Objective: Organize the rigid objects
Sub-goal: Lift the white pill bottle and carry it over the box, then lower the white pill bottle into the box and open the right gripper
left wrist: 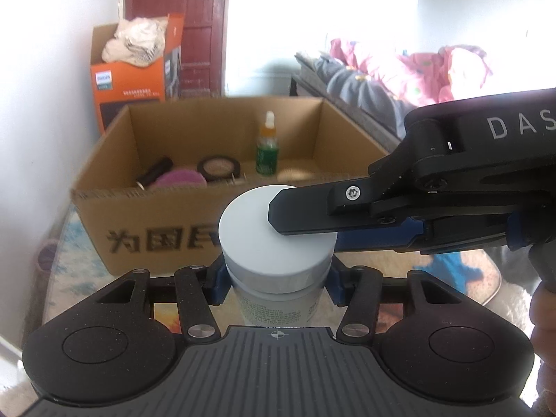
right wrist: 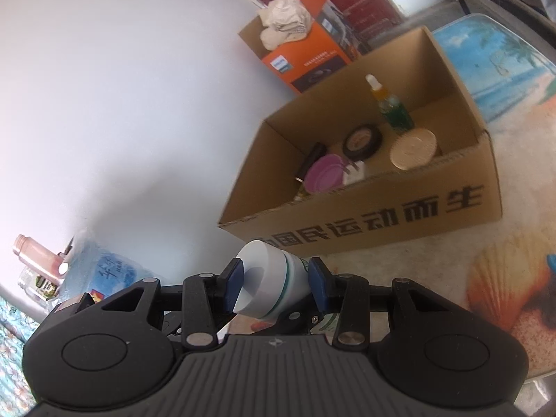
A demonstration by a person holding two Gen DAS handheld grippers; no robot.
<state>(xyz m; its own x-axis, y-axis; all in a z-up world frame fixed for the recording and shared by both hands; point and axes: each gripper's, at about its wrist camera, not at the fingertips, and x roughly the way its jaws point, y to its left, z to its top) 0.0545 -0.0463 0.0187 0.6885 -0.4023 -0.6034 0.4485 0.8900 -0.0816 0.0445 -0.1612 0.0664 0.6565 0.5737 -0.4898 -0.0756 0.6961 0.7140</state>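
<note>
A white jar [left wrist: 250, 236] with a flat white lid and a printed label is held above the table, in front of an open cardboard box [left wrist: 139, 222]. My left gripper [left wrist: 276, 285] is shut on the jar's body, one blue pad on each side. My right gripper [left wrist: 305, 222] comes in from the right, its upper finger lying across the lid. In the right wrist view the jar [right wrist: 271, 271] sits tilted between the right gripper's [right wrist: 274, 281] blue pads, which press on it. The box [right wrist: 382, 187] holds a green dropper bottle [right wrist: 392, 107], a round compact [right wrist: 361, 140] and a purple lid [right wrist: 326, 173].
The box also holds a beige round lid [right wrist: 413, 147] and a black tube [right wrist: 311, 160]. An orange carton [left wrist: 132, 80] with cloth in it stands behind the box by the white wall. A water bottle [right wrist: 100, 271] and a pink bottle [right wrist: 38, 253] are at the left. Bedding [left wrist: 399, 69] lies at the right.
</note>
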